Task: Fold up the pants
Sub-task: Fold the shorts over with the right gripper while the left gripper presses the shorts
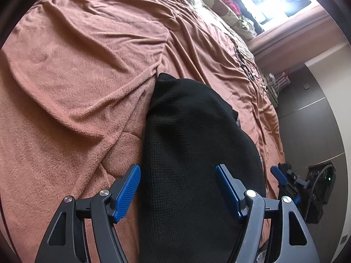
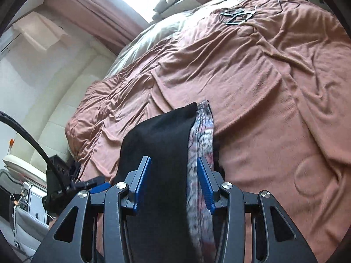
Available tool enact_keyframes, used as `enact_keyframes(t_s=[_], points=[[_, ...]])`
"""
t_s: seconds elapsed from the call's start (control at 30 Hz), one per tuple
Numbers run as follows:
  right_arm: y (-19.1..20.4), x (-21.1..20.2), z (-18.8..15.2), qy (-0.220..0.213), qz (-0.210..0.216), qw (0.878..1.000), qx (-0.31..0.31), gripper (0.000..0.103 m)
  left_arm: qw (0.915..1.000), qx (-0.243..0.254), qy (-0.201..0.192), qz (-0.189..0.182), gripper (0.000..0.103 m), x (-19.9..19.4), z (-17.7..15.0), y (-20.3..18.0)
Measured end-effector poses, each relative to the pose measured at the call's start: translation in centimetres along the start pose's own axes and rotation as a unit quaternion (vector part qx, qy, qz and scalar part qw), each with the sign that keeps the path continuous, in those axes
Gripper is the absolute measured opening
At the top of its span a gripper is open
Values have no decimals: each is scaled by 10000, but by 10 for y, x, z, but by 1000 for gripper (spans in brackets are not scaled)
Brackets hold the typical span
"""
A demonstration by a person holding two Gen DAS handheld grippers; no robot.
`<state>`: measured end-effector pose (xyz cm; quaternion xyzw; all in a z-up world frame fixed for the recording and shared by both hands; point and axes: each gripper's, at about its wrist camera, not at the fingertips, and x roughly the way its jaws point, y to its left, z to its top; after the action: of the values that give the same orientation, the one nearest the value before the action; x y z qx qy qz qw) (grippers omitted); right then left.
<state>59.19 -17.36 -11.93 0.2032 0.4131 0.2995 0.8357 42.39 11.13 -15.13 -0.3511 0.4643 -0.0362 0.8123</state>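
Observation:
Black knit pants [image 1: 193, 142] lie lengthwise on the rust-pink blanket [image 1: 76, 87], their far corner touching a blanket fold. My left gripper [image 1: 178, 191] hovers open above their near part, and the cloth runs on under and past its right finger. In the right wrist view the pants [image 2: 162, 144] rise between the blue pads of my right gripper [image 2: 174, 186], beside a strip of grey-pink patterned cloth [image 2: 203, 131]. That gripper is shut on the pants. It shows in the left wrist view as the right gripper [image 1: 279, 175] at the bed's edge. The left gripper [image 2: 98, 186] appears low on the left.
The blanket is heavily creased. Wire hangers [image 2: 237, 15] lie on it at the far end, near pillows and soft toys [image 1: 230, 11]. Dark floor [image 1: 307, 120] runs beside the bed, with a power strip [image 1: 272, 85]. A cream padded panel [image 2: 54, 109] stands on the other side.

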Motion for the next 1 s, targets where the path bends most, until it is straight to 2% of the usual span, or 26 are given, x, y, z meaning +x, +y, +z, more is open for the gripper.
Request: enact_keyframes(t_s=[0.23, 0.5, 0.67, 0.87, 0.9, 0.93, 0.97, 1.0], points=[[-18, 37, 10, 157, 361, 9987, 309, 41, 10000, -21, 71, 48, 72, 17, 4, 4], [-27, 55, 20, 303, 604, 9969, 404, 41, 9999, -75, 107, 28, 72, 34, 9, 4], [-31, 71, 24, 426, 895, 9937, 529, 41, 9999, -15, 91, 74, 72, 38, 13, 2], [-32, 83, 27, 464, 786, 9945, 506, 40, 9999, 43, 104, 129, 72, 39, 14, 0], [-30, 84, 28, 445, 676, 9958, 431, 37, 9998, 41, 104, 136, 72, 40, 14, 0], [-27, 83, 27, 446, 594, 9966, 367, 27, 9998, 38, 104, 142, 72, 40, 14, 0], [-24, 84, 27, 453, 413, 9978, 234, 11, 9998, 44, 104, 151, 72, 40, 14, -1], [-21, 82, 25, 456, 373, 9981, 167, 6, 9998, 58, 104, 161, 72, 40, 14, -2]])
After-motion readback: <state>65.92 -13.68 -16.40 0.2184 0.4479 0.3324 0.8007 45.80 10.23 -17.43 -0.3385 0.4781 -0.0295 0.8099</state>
